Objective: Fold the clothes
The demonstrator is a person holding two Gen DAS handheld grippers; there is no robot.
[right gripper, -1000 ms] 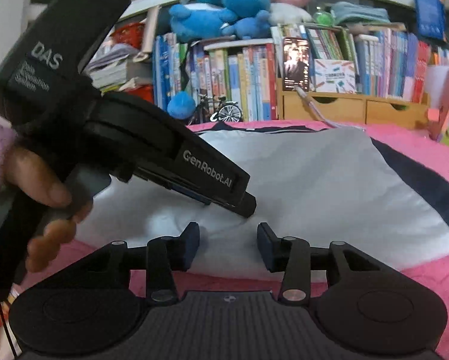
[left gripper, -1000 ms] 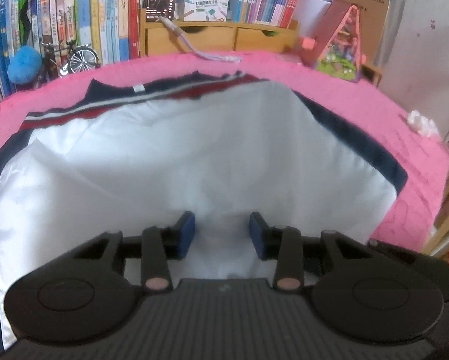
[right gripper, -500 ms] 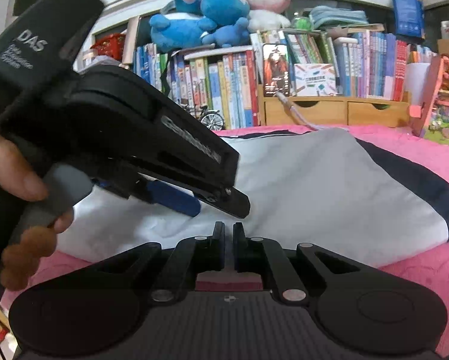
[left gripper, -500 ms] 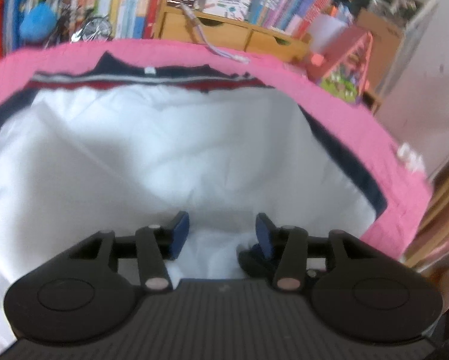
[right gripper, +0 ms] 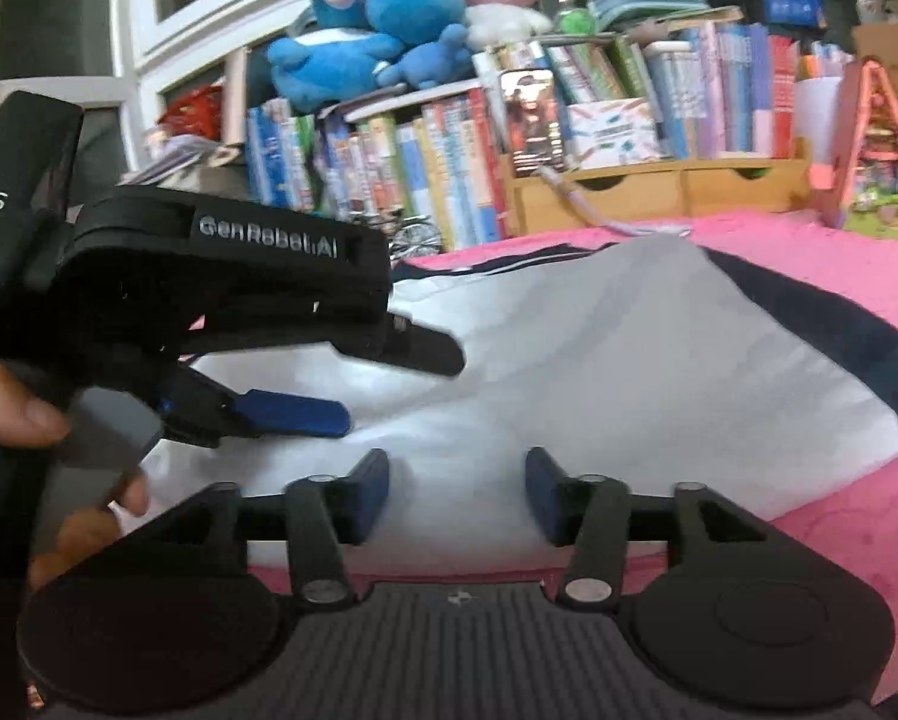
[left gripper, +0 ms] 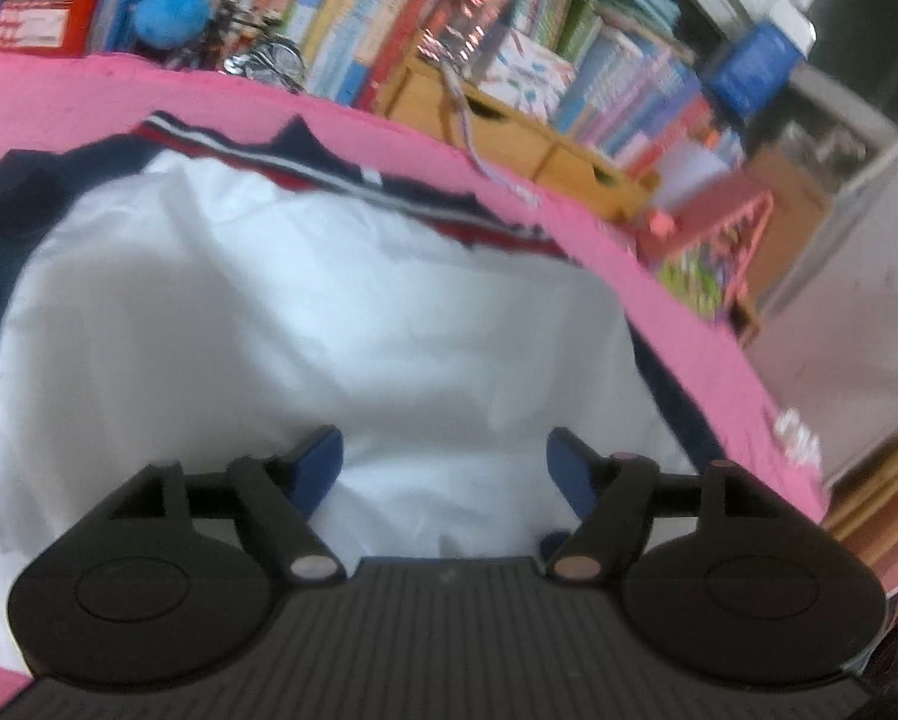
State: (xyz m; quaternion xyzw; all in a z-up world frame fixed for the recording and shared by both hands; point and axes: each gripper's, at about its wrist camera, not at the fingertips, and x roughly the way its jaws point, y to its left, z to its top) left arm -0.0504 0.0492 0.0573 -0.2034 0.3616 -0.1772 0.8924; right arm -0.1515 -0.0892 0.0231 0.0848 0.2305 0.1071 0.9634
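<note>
Hovering over the white garment (left gripper: 305, 330), my left gripper (left gripper: 443, 471) has its blue-padded fingers (left gripper: 320, 462) spread wide, with nothing between them but the cloth lying below. The garment is spread flat on the pink tabletop (left gripper: 706, 360), its navy trim running down the right side and a red, white and navy striped collar band (left gripper: 341, 180) at the far edge.

From my right wrist view, my right gripper (right gripper: 457, 495) is also spread apart, its fingers (right gripper: 371, 489) poised above the near hem of the same garment (right gripper: 628, 372), where white cloth meets the pink tabletop (right gripper: 838, 516). I cannot tell whether the pads touch the fabric. My left hand (right gripper: 23, 414) shows at the left edge of this view, wrapped around the handle of the left gripper (right gripper: 353, 384), which reaches in over the cloth with one blue pad visible and its jaws apart.

Behind the tabletop stands a bookshelf (right gripper: 449, 168) packed with books, a wooden drawer unit (right gripper: 658, 195) in front of them, and plush toys (right gripper: 377, 30) sitting on top. A small pink toy house (right gripper: 874, 150) stands at the far right.
</note>
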